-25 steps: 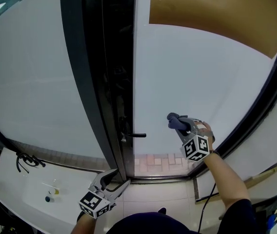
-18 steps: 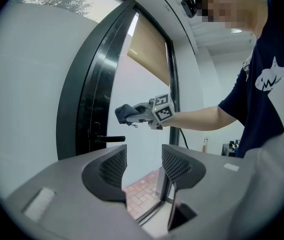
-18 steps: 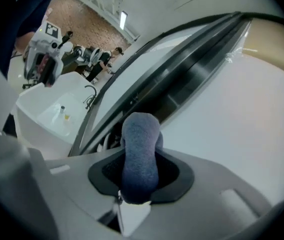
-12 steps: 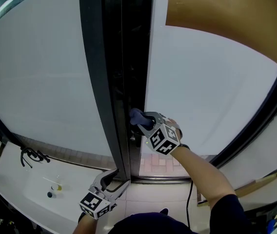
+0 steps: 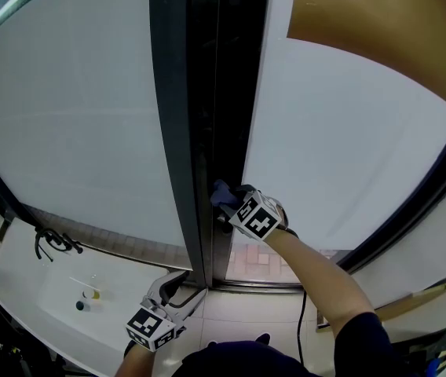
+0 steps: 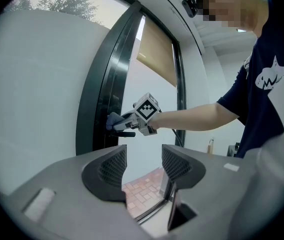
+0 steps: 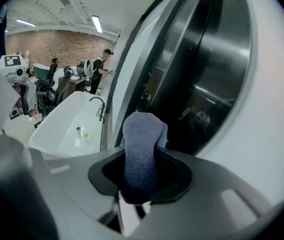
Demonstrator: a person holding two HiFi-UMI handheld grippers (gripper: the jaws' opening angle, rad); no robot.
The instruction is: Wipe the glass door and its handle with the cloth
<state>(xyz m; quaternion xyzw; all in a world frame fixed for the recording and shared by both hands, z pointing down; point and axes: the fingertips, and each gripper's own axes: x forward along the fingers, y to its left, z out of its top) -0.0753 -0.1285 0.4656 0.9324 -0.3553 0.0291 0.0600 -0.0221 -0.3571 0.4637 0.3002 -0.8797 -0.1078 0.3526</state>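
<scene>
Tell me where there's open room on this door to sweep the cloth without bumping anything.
Free: the wide glass right of the frame, under the blind, and the pale panel left of it. Crowded: around the handle, where the right gripper holds the cloth; the left gripper sits open by the frame's foot.

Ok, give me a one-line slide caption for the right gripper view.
Right gripper shut on a folded blue-grey cloth, facing the dark metal door frame.

Navy short-sleeved shirt (image 6: 254,109) shows a white print, perhaps a whale; the left gripper (image 6: 144,166) is grey.
</scene>
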